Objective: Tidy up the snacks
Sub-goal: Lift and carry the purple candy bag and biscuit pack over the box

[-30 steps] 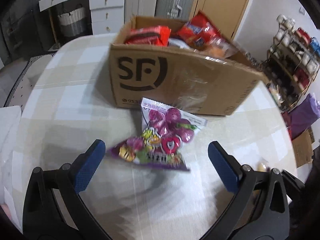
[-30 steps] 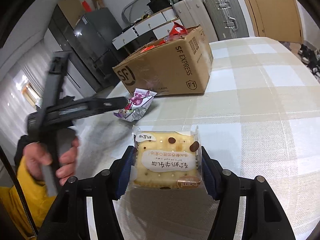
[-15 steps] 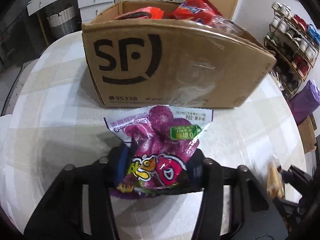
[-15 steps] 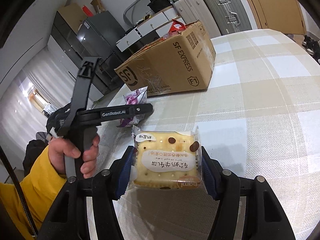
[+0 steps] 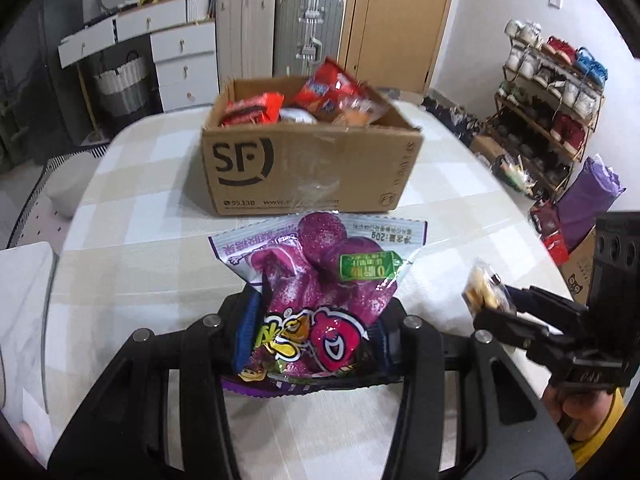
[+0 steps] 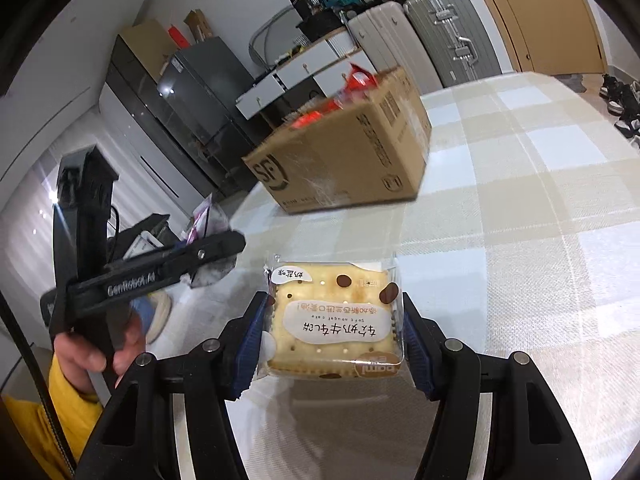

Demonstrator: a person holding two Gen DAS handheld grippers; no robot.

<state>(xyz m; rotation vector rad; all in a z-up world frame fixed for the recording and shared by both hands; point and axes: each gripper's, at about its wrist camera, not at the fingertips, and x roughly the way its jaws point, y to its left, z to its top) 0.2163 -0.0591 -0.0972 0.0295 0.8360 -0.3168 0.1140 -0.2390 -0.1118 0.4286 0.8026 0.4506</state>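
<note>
Purple candy bag (image 5: 316, 304) is held clear of the table, crumpled, print upside down. Wrapped nougat cracker (image 6: 334, 316) is held flat, label inverted. Open cardboard box (image 5: 308, 168) is filled with red snack packs.

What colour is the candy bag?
The candy bag is mostly purple with pink, seen best in the left wrist view.

Each wrist camera looks down along its own fingers over the checked table (image 5: 132, 264), close behind them, and both views share the cardboard box (image 5: 308, 168) ahead, each catching the other gripper alongside.
</note>
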